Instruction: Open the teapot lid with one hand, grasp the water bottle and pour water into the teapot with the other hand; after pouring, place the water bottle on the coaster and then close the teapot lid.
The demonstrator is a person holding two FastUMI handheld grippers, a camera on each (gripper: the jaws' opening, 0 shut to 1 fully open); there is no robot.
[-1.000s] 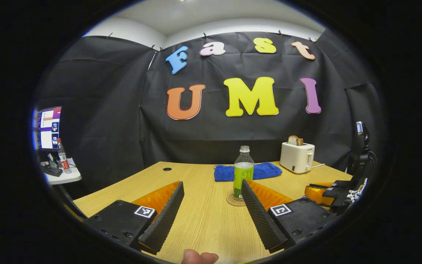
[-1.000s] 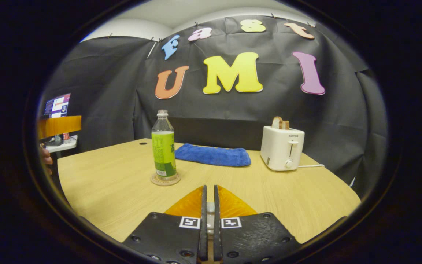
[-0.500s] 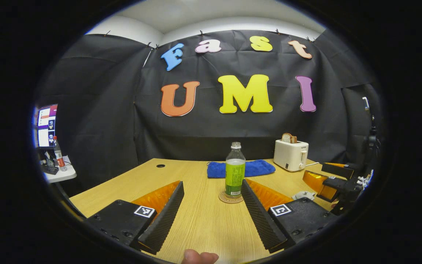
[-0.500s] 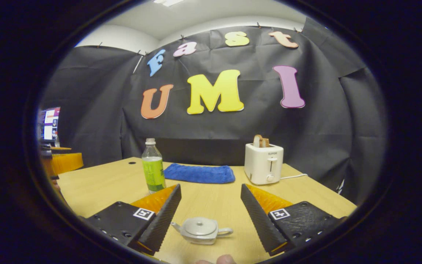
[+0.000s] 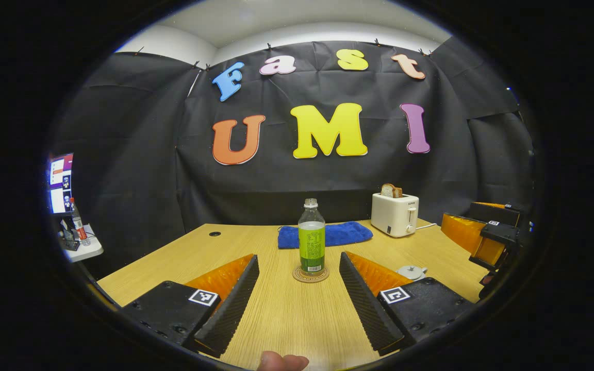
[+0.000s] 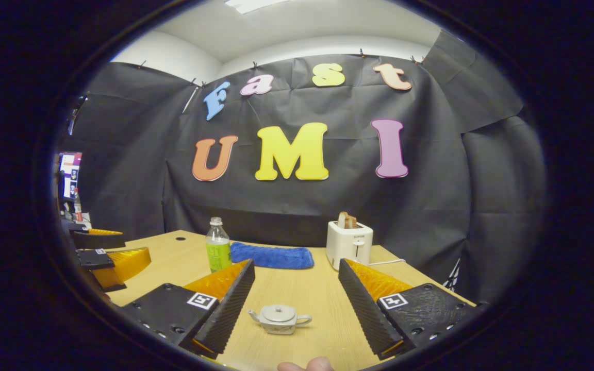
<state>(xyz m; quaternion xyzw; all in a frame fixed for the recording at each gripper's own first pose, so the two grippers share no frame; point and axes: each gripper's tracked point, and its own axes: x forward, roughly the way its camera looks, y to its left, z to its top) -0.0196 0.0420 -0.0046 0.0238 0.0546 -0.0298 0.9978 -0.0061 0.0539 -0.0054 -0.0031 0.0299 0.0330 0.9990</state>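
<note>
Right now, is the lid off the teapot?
No, the lid sits on the teapot, which stands between the open right gripper fingers.

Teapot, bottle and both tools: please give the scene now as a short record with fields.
teapot: on the table, lid on, between the fingers' lines but not held
water bottle: upright on the coaster
coaster: under the bottle
left tool: open, holds nothing
right tool: open, holds nothing
other things: blue towel, toaster with bread
</note>
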